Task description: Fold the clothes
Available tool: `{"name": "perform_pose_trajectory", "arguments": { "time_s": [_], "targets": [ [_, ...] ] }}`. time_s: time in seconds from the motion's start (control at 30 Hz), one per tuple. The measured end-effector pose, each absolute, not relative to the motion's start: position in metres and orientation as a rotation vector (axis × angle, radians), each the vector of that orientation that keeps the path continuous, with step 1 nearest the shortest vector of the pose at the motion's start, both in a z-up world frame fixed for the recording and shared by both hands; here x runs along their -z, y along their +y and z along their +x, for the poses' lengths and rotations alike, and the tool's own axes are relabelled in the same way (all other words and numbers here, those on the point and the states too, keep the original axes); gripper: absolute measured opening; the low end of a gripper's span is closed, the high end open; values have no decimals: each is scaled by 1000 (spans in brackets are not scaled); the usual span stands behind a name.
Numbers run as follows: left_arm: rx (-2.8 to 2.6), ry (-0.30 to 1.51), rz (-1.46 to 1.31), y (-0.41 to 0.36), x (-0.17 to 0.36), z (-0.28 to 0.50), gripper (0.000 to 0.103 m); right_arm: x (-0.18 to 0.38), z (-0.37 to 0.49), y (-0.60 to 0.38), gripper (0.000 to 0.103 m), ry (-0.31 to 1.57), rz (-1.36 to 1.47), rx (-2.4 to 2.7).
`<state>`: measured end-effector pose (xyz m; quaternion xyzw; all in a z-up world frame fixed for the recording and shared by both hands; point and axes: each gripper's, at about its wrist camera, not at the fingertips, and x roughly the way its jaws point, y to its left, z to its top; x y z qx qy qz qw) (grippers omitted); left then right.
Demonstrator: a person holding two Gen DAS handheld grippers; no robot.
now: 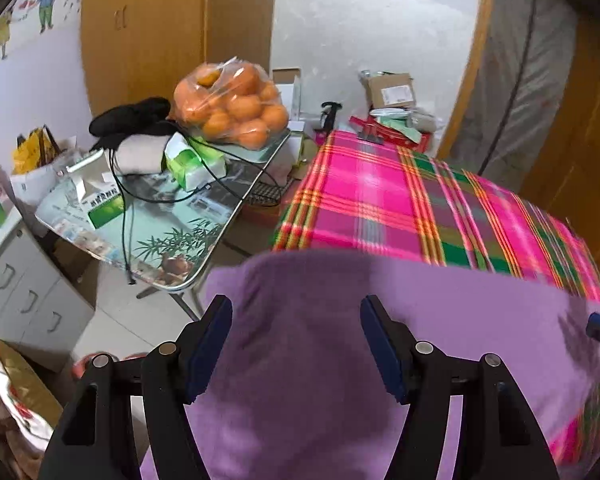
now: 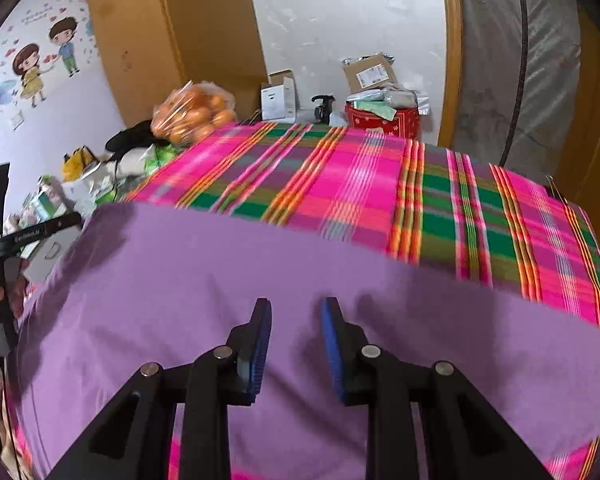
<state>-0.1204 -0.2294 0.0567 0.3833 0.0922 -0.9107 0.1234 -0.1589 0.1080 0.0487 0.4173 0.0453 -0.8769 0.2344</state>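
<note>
The bed (image 2: 440, 184), covered with a pink and green checked blanket (image 1: 372, 200), carried the work, and a purple garment (image 2: 228, 280) lay spread across its near edge. The cloth ran almost the full width of that edge, from the left corner toward the right, and its far border crossed the blanket in a fairly straight line. It looked flat and smooth — no crease or doubled layer could be made out in either view, though both pictures were blurred and the nearest part of the cloth was hidden under the tools. By that reading the folding was at an early stage: the garment was laid out, and the folds themselves were apparently all left to do. No other clothes showed on the blanket.

Beyond the left edge of the bed stood a glass-topped side table (image 1: 188, 236) with a bag of oranges (image 1: 232, 108) on it, well apart from the garment.

The left gripper (image 1: 296, 320) hung over the left end of the purple cloth with its jaws set wide and nothing between them. The right gripper (image 2: 296, 316) was over the middle of the cloth, jaws narrow but apart — empty too. Whether either tip touched the fabric could not be told.
</note>
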Motion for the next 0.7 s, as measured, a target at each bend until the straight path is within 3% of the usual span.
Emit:
{"name": "perform_pose_trajectory", "arguments": {
  "time_s": [0.33,0.7],
  "targets": [
    [2719,28,1260,-169,-21,-76,69,-12,-138,155,25,125,1264,2417],
    [2712,64,1206,-162,-20,-43,69,-30,-101,117,27,149,1191,2391]
  ]
}}
